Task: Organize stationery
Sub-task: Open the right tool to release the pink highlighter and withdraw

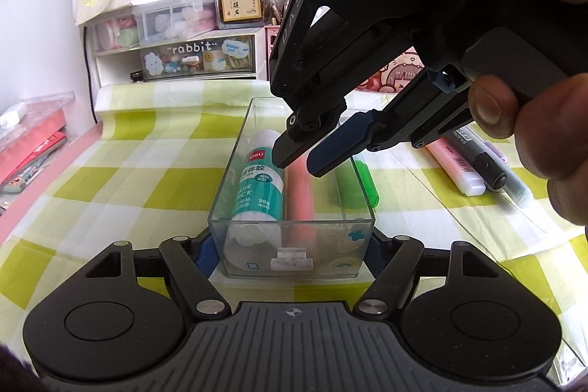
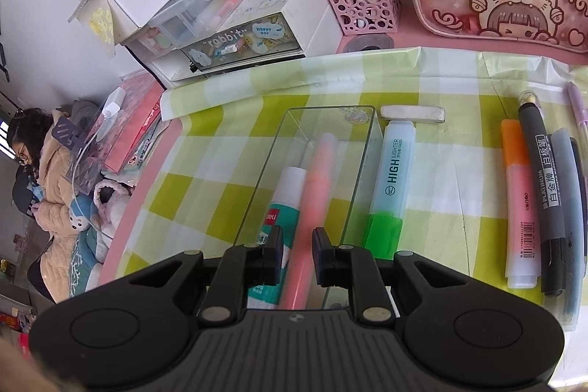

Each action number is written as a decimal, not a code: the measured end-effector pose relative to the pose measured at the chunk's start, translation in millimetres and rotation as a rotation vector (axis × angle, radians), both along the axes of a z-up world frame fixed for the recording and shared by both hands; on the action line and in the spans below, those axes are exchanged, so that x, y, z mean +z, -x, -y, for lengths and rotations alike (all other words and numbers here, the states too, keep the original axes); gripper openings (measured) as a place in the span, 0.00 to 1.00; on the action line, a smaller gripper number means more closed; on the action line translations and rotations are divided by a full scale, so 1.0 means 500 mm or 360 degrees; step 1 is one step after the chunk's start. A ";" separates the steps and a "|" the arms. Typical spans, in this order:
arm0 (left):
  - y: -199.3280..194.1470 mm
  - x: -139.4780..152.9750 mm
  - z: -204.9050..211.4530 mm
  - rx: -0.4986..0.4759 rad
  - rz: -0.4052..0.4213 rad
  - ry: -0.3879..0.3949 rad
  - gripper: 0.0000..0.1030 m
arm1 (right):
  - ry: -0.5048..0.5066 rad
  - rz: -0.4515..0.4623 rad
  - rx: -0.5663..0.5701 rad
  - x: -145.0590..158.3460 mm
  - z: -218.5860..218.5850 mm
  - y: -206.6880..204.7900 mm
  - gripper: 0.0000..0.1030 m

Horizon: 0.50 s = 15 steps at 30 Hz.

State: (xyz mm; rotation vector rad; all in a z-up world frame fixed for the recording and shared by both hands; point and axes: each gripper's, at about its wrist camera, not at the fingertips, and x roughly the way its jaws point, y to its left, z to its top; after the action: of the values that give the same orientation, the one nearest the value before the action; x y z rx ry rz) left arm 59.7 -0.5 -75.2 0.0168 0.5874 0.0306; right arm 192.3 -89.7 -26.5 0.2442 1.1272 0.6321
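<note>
At the centre of the checked tablecloth [image 2: 205,193] on the table stands the clear box [image 1: 290,237], the reference for all positions below. Inside the clear box lie a glue stick [image 1: 257,182] along its left wall and a pink highlighter [image 1: 303,193] beside it at the middle.

The left gripper [image 1: 290,252] clamps the near end of the clear box, one finger pressed against each outer side wall.

The right gripper [image 2: 297,252] hovers over the clear box with its tips angled down into it. Its jaws stand narrowly apart with the pink highlighter between them; whether the pads press on the highlighter cannot be told. A hand [image 1: 533,135] holds this gripper at the right of the box.

Outside the clear box, just beside its right wall, lies a green-capped highlighter [image 2: 389,182]. An eraser [image 2: 411,114] lies near the box's far right corner. Further right of the box lie an orange-capped highlighter [image 2: 520,204] and a grey whiteboard marker [image 2: 544,193], side by side.
</note>
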 end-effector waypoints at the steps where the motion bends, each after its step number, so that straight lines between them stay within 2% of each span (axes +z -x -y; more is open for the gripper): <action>1: 0.000 0.000 0.000 -0.0001 0.0000 -0.0001 0.70 | -0.0011 -0.0005 0.0014 -0.001 -0.002 0.000 0.11; 9: 0.000 0.000 0.000 0.0001 0.0001 -0.0001 0.70 | -0.0122 -0.0044 0.0035 -0.008 0.005 -0.003 0.11; 13: 0.000 0.000 -0.001 -0.0001 0.0000 0.0000 0.70 | -0.0046 -0.0025 0.0018 -0.005 -0.007 -0.008 0.12; 15: 0.000 -0.001 0.000 -0.0002 0.0000 -0.0001 0.70 | -0.0008 -0.0009 0.0044 -0.006 -0.021 -0.008 0.17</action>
State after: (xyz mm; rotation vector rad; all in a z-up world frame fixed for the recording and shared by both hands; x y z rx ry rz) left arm 59.8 -0.3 -75.5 0.0176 0.5873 0.0297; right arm 196.3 -79.2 -29.6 0.2349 1.1364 0.6590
